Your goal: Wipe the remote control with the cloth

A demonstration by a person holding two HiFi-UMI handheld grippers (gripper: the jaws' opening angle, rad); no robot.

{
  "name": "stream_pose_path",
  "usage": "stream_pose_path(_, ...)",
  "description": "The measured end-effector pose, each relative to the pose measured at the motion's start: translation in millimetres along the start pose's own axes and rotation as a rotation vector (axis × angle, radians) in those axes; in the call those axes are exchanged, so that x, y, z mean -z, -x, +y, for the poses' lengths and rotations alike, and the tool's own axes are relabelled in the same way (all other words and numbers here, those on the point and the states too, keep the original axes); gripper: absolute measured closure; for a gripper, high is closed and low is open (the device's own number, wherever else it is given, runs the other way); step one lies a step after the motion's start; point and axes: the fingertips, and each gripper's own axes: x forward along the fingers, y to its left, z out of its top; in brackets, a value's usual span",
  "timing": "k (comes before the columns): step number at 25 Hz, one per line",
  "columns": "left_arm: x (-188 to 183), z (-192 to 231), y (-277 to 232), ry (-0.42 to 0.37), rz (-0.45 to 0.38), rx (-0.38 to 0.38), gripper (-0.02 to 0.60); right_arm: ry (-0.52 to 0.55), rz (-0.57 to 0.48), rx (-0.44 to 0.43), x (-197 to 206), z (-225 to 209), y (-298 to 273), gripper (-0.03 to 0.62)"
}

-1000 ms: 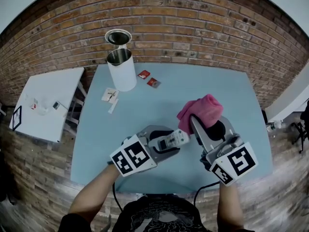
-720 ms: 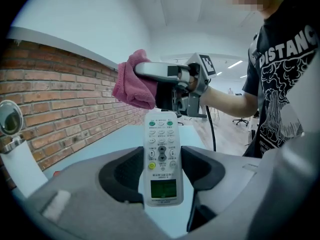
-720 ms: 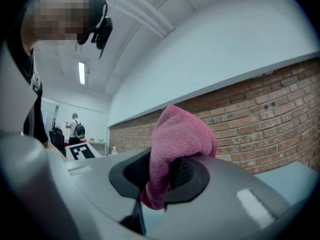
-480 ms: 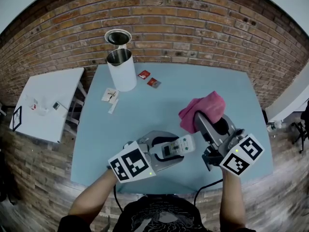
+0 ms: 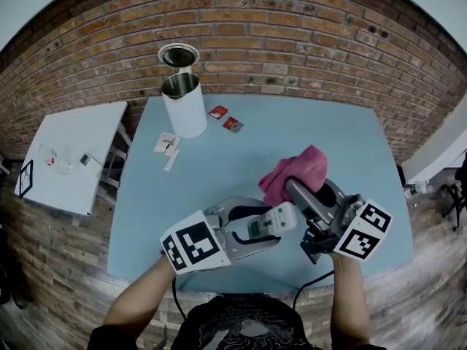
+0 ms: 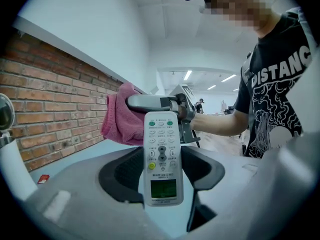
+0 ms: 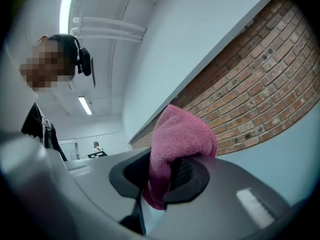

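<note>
Remote control [image 5: 273,219] in left gripper [image 5: 249,229], cloth [image 5: 293,172] in tilted right gripper [image 5: 295,192]

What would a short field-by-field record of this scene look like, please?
left gripper: shut on remote
right gripper: shut on cloth
cloth and remote: close together over the table; contact unclear
also on table: white canister, two red packets
</note>
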Motion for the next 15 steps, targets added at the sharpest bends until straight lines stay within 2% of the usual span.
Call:
stream_pose_path(8,-5,1,4,0.037,-0.041,0.01,0.342,-0.005,0.001,0.006,4,0,-2,0.53)
stream_pose_path(10,-12,1,7,0.086,-0.092,0.028,0.342,-0.002,-0.024,0.037,-1,-5,0,0.53)
stream_pose_path(15,-46,18,31,0.287,-0.305,0.061,0.342,-0.02,-0.042,0.086,5,-15,8,0.53)
